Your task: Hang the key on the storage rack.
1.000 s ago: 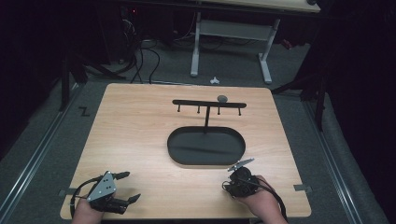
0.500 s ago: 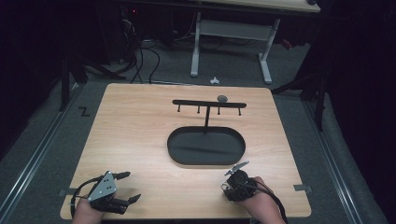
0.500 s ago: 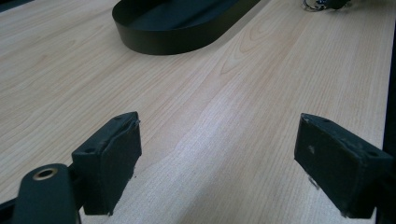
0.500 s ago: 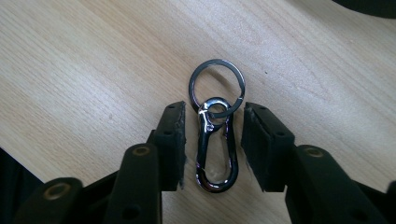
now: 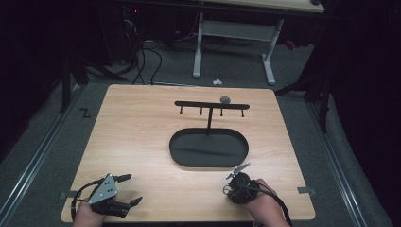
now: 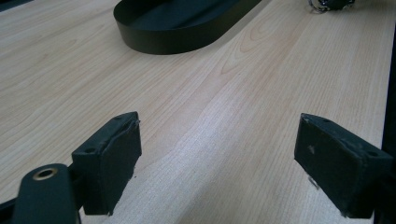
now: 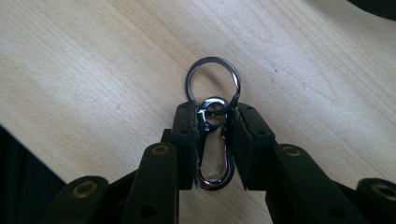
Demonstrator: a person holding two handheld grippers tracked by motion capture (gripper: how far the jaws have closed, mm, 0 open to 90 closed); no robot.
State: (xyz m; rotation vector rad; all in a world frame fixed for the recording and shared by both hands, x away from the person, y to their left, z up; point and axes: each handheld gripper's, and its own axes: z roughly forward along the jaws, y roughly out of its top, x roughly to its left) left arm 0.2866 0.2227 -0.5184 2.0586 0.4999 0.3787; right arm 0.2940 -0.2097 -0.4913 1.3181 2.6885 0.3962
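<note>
My right gripper (image 7: 212, 109) is shut on a metal snap clip (image 7: 204, 140) that carries a key ring (image 7: 212, 59); the ring sticks out past the jaw tips just above the wood. In the high view this right gripper (image 5: 234, 189) sits near the table's front edge, right of centre, below the black oval tray (image 5: 209, 149). My left gripper (image 5: 133, 189) rests at the front left corner, open and with nothing in it. Its two pads (image 6: 109, 163) stand wide apart over bare wood. A black rack with several small hooks (image 5: 211, 105) rises from the tray.
A small grey round object (image 5: 225, 100) sits on the rack's bar. The tray's wall (image 6: 177, 37) shows far ahead in the left gripper view. Beyond the wooden table (image 5: 137, 137) stand desk legs (image 5: 198, 47) and floor cables (image 5: 142, 61).
My right gripper has shifted slightly toward the table's front edge with the clip still in it. The left gripper has not moved.
</note>
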